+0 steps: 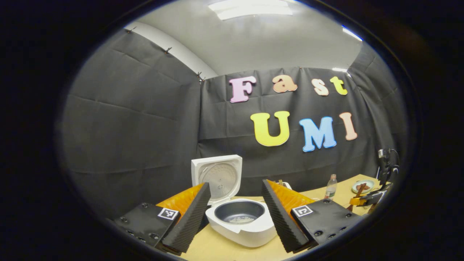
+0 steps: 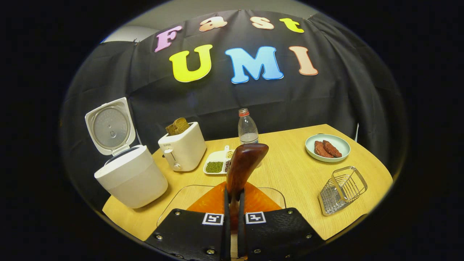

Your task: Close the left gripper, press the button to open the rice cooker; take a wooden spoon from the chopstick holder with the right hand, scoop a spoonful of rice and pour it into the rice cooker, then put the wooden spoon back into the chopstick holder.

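Right hand-held gripper (image 2: 232,203), bottom centre of the right gripper view: fingers clamped on the wooden spoon (image 2: 243,165), whose bowl stands upright above them. Left hand-held gripper (image 1: 235,214), bottom of the left gripper view: jaws wide, holding nothing. Rice cooker (image 1: 239,221), between those fingers on the worktop (image 1: 217,250): lid raised, some rice in the pot. Chopstick holder (image 2: 342,190), lower right of the right gripper view. Toaster (image 2: 183,150), bottle (image 2: 248,128), plate (image 2: 327,148) beyond.
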A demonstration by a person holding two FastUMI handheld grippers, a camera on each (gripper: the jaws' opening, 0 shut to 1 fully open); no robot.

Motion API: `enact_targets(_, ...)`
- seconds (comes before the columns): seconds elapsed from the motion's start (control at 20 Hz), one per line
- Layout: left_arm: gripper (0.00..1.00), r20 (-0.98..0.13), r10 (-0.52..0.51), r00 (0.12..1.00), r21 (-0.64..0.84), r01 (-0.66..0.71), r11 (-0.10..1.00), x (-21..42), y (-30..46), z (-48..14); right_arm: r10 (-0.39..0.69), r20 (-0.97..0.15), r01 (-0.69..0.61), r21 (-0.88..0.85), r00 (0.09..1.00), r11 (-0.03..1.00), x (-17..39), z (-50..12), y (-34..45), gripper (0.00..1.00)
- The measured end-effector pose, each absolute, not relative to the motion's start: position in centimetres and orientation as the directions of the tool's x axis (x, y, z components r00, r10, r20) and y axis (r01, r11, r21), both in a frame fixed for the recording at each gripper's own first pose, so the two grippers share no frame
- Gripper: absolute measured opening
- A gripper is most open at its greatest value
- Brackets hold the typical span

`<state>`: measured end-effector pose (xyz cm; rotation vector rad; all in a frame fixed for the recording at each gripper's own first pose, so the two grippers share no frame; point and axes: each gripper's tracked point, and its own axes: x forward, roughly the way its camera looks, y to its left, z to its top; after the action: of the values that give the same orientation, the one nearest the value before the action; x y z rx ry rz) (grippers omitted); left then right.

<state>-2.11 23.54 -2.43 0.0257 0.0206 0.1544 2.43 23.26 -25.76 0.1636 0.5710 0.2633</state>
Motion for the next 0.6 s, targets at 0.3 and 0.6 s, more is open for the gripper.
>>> enact_targets(0.3, 0.98, -0.024, 0.153, 0.988, 0.011, -0.152, 0.988, -2.4, 23.3, -2.9, 0.331, -0.508, -0.271, 0.191, 0.795, 0.943, 0.7, -26.1, 25.7, 0.07)
enact_targets(0.6, 0.98, -0.020, 0.150, 0.988, 0.008, -0.150, 0.989, -2.9, 22.7, -2.6, 0.406, -0.525, -0.272, 0.315, 0.748, 0.909, -0.6, -25.9, 27.0, 0.08)
